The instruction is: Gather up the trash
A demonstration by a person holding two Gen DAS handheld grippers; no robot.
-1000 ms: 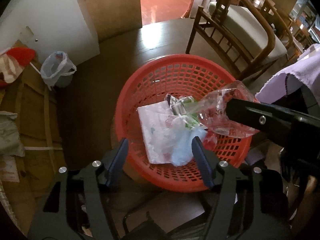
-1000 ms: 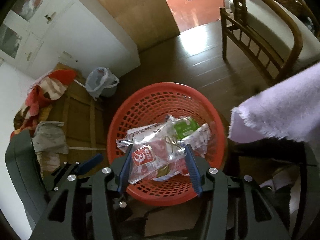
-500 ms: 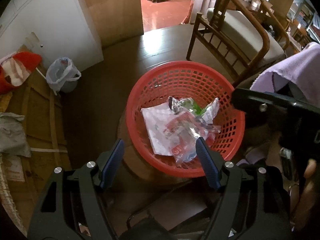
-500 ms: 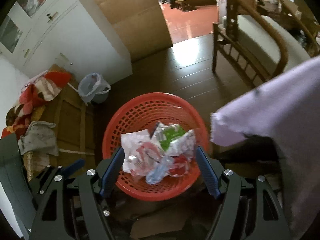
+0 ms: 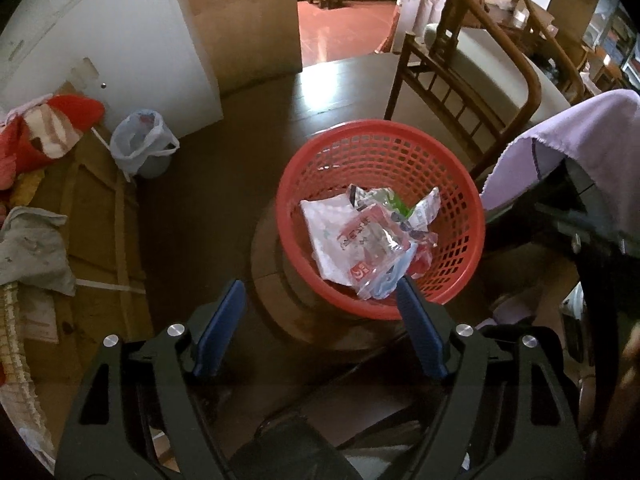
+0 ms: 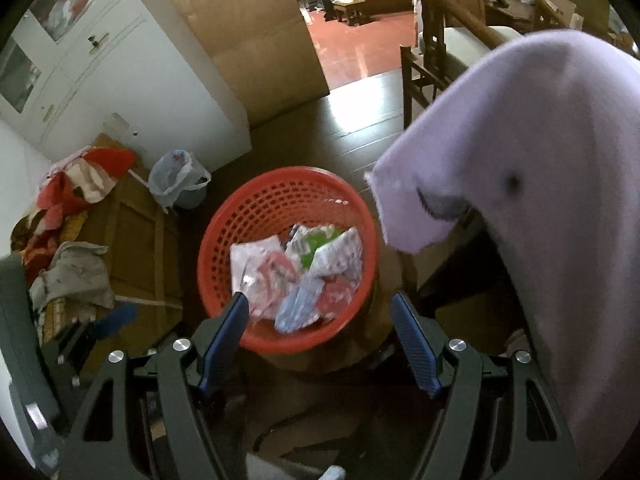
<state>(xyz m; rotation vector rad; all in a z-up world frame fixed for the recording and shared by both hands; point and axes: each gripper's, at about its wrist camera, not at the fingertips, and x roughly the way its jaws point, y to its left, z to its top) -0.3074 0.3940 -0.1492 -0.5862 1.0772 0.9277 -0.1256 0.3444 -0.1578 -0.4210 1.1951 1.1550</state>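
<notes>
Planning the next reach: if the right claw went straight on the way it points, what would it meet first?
Probably the wrappers piled in the red basket, which sit between the open right claw fingertips; depth is unclear.

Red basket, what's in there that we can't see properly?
- Basket bottom, both views: wrappers cover it.
- Wrapper print, right wrist view: blurred.
- What the basket stands on, both views: dark, cut by the basket.
- Under the purple cloth, right wrist view: hidden.
</notes>
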